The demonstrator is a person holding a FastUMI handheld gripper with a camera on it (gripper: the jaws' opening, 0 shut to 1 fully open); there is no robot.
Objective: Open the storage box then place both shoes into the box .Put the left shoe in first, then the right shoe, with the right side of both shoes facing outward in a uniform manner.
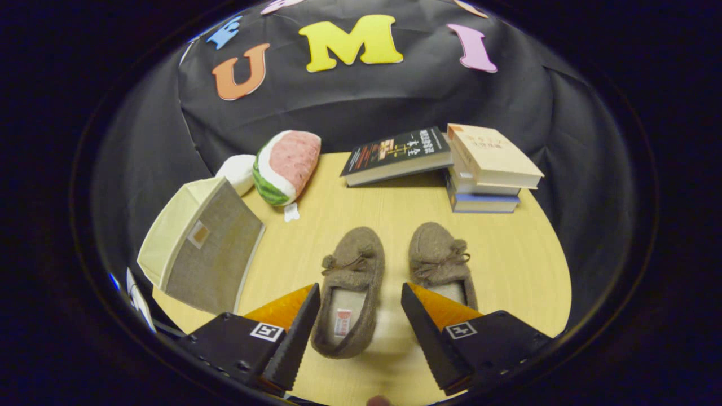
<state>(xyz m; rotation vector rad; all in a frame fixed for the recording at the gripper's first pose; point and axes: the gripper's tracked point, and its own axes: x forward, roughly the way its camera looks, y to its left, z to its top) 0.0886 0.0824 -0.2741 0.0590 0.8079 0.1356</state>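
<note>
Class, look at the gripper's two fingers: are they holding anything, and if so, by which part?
Nothing is held. The gripper is open, its fingers apart above the table. The left shoe lies between them, untouched, and the right shoe just beside.

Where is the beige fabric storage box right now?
The beige fabric storage box sits on the wooden table, closed, beyond the open gripper, beside the watermelon plush.

I see a pale wooden table [389, 220] carrying 2 brown slippers [352, 282] side by side, a closed beige storage box [203, 248] beside them, a watermelon plush [286, 166] beyond it, and stacked books [485, 169] with 1 leaning book [397, 155].
</note>
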